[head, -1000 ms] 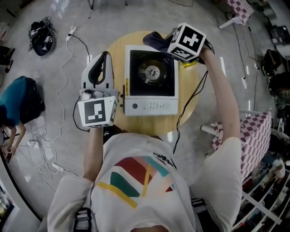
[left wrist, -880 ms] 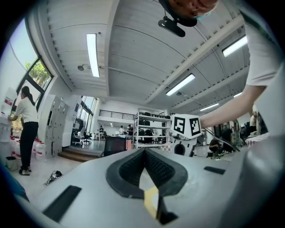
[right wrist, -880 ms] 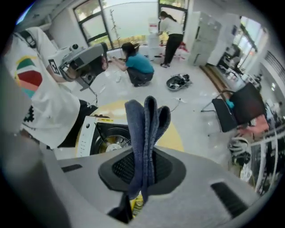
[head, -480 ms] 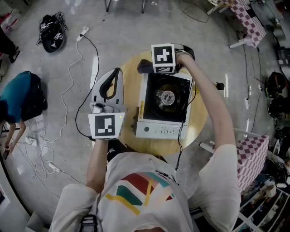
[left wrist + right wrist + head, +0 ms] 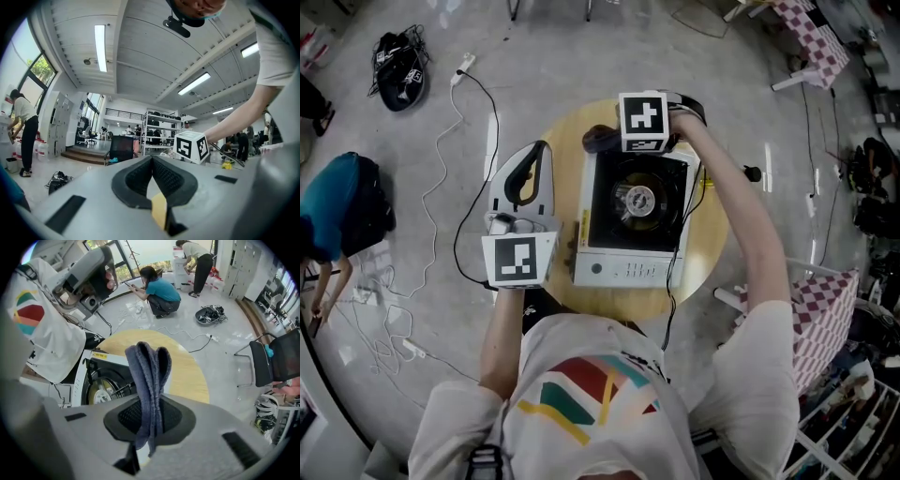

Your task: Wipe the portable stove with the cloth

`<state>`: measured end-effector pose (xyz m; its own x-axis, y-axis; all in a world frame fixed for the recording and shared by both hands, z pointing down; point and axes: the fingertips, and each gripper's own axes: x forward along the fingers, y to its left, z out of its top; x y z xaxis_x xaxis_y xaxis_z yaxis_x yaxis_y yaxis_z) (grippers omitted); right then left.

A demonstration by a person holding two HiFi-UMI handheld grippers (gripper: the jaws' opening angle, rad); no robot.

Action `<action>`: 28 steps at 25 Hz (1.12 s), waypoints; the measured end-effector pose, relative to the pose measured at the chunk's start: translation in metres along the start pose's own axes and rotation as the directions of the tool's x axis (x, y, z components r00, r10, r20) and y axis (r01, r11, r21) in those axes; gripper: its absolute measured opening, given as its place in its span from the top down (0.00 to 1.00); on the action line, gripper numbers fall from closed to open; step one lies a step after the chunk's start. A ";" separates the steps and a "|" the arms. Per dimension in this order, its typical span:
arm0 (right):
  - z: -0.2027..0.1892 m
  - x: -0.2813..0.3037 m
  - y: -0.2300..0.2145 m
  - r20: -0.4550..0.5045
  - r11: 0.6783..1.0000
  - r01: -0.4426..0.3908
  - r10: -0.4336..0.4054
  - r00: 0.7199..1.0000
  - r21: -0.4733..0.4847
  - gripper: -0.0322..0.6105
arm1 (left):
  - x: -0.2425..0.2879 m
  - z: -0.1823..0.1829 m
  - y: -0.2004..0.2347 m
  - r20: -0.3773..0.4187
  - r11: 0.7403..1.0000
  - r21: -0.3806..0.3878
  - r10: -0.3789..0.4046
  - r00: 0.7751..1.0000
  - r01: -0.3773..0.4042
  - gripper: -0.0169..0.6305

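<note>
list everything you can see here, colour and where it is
portable stove: one, white body with black top, on the table
table: one, round, light wood, in front of the person
cloth: one, dark blue-grey, folded, hanging over the table's far part
bag: one, black, on the floor at far left
cables: several, black and white, on the floor left of the table
crouching person: one, teal top, on the floor at left
checked covers: pink and white, at right
left gripper: grey, shut on nothing, left of the stove
right gripper: grey, shut on the cloth, at the stove's far edge
</note>
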<state>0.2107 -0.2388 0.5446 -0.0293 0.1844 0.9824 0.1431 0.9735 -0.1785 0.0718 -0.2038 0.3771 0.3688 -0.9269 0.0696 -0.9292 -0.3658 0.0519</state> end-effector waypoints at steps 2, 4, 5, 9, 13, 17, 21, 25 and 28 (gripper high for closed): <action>-0.013 0.000 0.001 0.004 1.000 0.012 -0.012 1.000 0.008 0.89 | 0.005 0.001 -0.006 0.010 1.000 -0.007 -0.005 1.000 0.005 0.97; -0.029 0.001 0.003 -0.001 1.000 0.015 -0.015 1.000 0.018 0.89 | 0.010 0.002 -0.013 0.021 1.000 -0.011 -0.008 1.000 0.008 0.97; -0.038 0.001 0.003 -0.003 1.000 0.015 -0.015 1.000 0.024 0.89 | 0.012 0.001 -0.018 0.018 1.000 -0.012 -0.012 1.000 0.012 0.97; -0.075 0.000 0.008 -0.001 0.998 0.021 -0.021 1.000 0.052 0.89 | 0.016 -0.010 -0.034 -0.026 0.999 0.001 -0.047 0.999 0.047 0.97; -0.114 0.001 0.013 -0.007 0.995 0.035 -0.035 0.999 0.095 0.89 | 0.020 -0.015 -0.046 -0.040 0.998 0.005 -0.061 0.997 0.061 0.97; -0.137 0.000 0.017 -0.006 0.991 0.039 -0.039 0.999 0.128 0.89 | 0.027 -0.015 -0.056 0.000 0.997 0.021 -0.068 0.998 0.068 0.97; -0.143 0.000 0.020 0.006 0.989 0.060 -0.061 0.998 0.133 0.89 | 0.030 -0.014 -0.066 0.007 0.996 0.027 -0.081 0.997 0.081 0.97; -0.152 0.003 0.026 -0.018 0.991 0.048 -0.046 0.999 0.125 0.89 | 0.031 -0.013 -0.073 -0.005 0.994 0.040 -0.099 0.995 0.099 0.97; -0.156 0.005 0.028 -0.025 0.990 0.051 -0.048 0.999 0.129 0.89 | 0.030 -0.015 -0.073 -0.036 0.995 0.018 -0.099 0.994 0.099 0.97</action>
<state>0.3686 -0.2316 0.5528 -0.0113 0.1342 0.9909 0.0129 0.9909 -0.1340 0.1513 -0.2035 0.3898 0.4592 -0.8827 0.1003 -0.8883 -0.4575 0.0411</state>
